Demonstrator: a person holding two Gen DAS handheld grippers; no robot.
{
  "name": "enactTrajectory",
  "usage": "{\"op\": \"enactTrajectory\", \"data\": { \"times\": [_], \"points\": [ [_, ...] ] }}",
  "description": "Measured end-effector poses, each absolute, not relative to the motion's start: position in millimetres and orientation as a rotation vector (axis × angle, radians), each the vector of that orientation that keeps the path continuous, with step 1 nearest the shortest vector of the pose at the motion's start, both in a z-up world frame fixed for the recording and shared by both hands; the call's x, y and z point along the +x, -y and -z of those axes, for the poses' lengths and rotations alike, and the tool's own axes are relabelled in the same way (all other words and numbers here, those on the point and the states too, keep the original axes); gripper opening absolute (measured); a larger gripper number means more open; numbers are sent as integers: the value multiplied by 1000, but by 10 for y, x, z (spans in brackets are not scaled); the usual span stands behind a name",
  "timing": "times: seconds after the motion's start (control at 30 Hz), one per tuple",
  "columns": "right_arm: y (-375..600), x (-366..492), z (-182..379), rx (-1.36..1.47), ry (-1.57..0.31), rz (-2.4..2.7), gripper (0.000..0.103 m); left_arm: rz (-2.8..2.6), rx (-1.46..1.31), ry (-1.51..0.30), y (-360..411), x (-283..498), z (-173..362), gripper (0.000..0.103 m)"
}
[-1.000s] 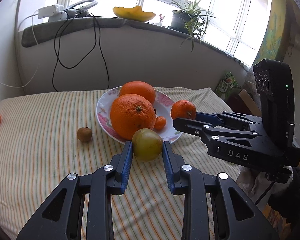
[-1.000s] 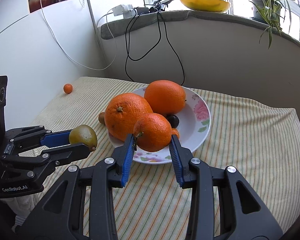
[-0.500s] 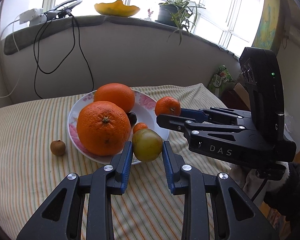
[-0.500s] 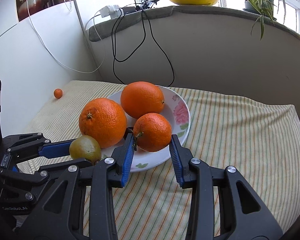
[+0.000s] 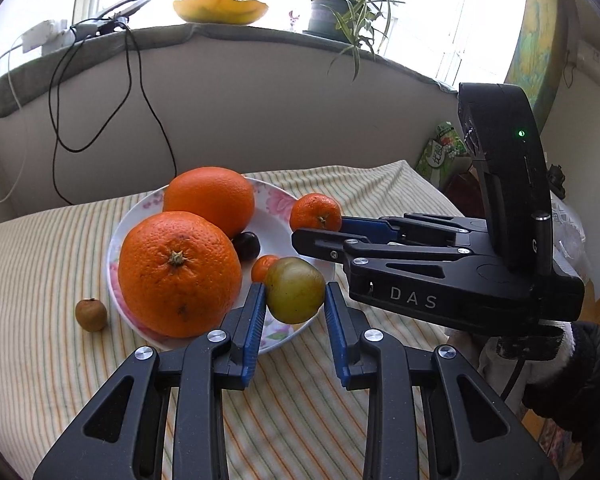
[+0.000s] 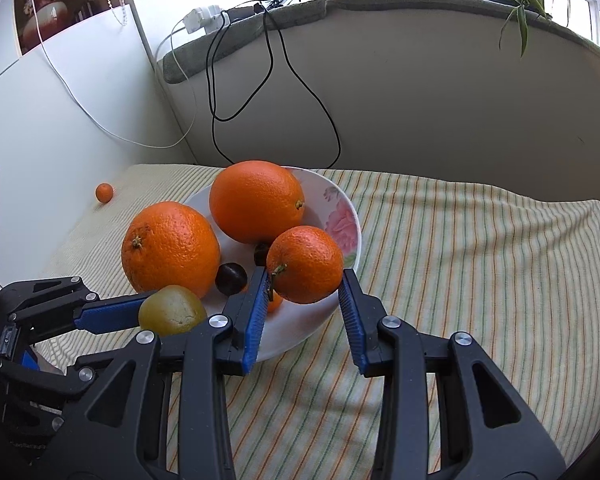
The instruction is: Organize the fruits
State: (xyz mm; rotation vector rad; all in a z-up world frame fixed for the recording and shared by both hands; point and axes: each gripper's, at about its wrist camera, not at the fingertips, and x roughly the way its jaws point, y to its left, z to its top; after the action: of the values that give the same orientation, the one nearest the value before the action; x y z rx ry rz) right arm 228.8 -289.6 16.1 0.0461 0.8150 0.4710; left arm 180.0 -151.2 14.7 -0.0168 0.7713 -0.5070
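Observation:
My left gripper (image 5: 295,295) is shut on a green-yellow fruit (image 5: 295,290), held over the near rim of the flowered plate (image 5: 284,220). The same fruit (image 6: 171,310) shows at lower left in the right wrist view. My right gripper (image 6: 304,280) is shut on a mandarin (image 6: 305,264), held above the plate's (image 6: 340,216) right side; that mandarin (image 5: 316,212) also appears in the left wrist view. Two large oranges (image 5: 179,274) (image 5: 210,200), a dark plum (image 5: 246,245) and a tiny orange fruit (image 5: 263,267) lie on the plate.
A small brown fruit (image 5: 91,314) lies on the striped cloth left of the plate. A tiny orange fruit (image 6: 104,192) sits far left near the wall. Black cables (image 6: 276,80) hang down the back ledge. A person's dark sleeve (image 5: 580,372) is at the right.
Both grippers have moved in toward the plate, each still holding its fruit. The plate and oranges now look nearer and larger in both views.

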Motion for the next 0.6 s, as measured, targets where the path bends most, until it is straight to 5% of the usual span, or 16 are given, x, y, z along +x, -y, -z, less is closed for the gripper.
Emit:
{"op": "enactTrajectory", "data": {
  "times": [0.6],
  "points": [
    [2865, 2333, -177, 32, -803, -474, 37, 480, -7, -767, 1524, 1851, -122, 29]
  ]
}}
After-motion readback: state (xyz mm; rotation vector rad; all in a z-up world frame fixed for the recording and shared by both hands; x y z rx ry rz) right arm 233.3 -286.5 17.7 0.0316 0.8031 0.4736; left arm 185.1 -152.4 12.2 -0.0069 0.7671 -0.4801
